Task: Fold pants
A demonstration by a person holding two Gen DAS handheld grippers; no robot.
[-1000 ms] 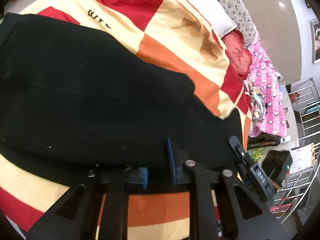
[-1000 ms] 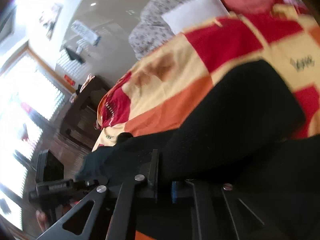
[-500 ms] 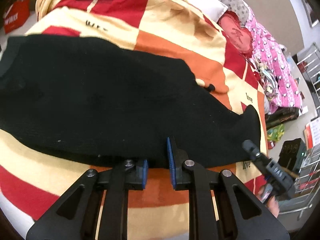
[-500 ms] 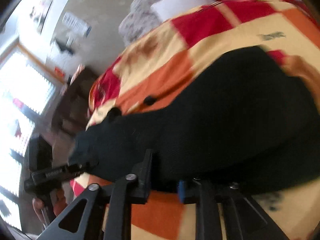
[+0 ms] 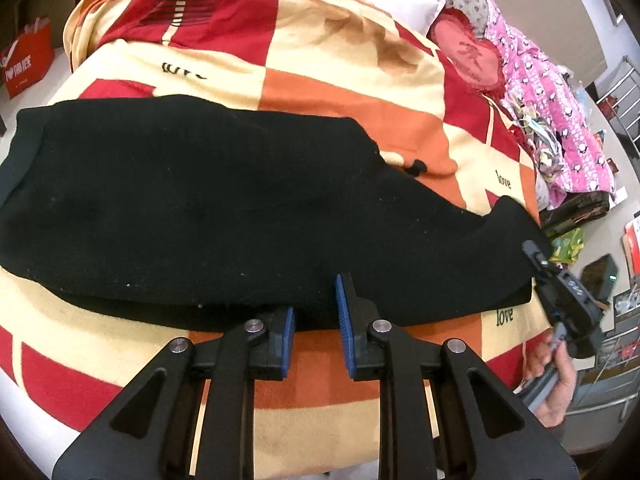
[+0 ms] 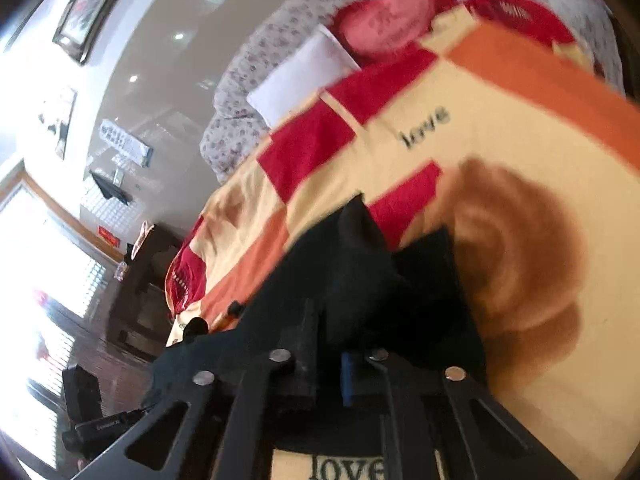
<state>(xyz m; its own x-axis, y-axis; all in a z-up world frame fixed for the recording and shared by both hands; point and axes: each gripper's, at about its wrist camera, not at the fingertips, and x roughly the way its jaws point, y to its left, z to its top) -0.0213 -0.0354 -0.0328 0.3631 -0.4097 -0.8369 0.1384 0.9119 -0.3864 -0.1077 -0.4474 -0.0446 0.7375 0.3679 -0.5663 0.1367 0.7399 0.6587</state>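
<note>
Black pants (image 5: 240,208) lie flat across a checked red, orange and cream blanket (image 5: 360,120) on a bed. My left gripper (image 5: 314,316) hovers at their near edge. Its jaws are opening, and only blanket shows between the blue pads (image 5: 286,332). At the far right, a hand (image 5: 552,380) holds my right gripper (image 5: 534,250) against the leg end. In the right wrist view, which is blurred, the right gripper (image 6: 330,344) is closing on a bunched fold of the pants (image 6: 360,264). The cloth is pinched between its fingers and stands up from them.
A white pillow (image 5: 392,0), a red heart cushion (image 5: 468,56) and pink bedding (image 5: 552,100) lie at the bed's far end. A red bag (image 5: 28,60) stands on the floor at left. A metal rack (image 5: 624,88) and clutter crowd the right. Dark furniture (image 6: 148,264) stands by a bright window.
The left gripper let the pants go and drew back from their edge. The right gripper opened, swept along to the leg end and closed on the cloth there.
</note>
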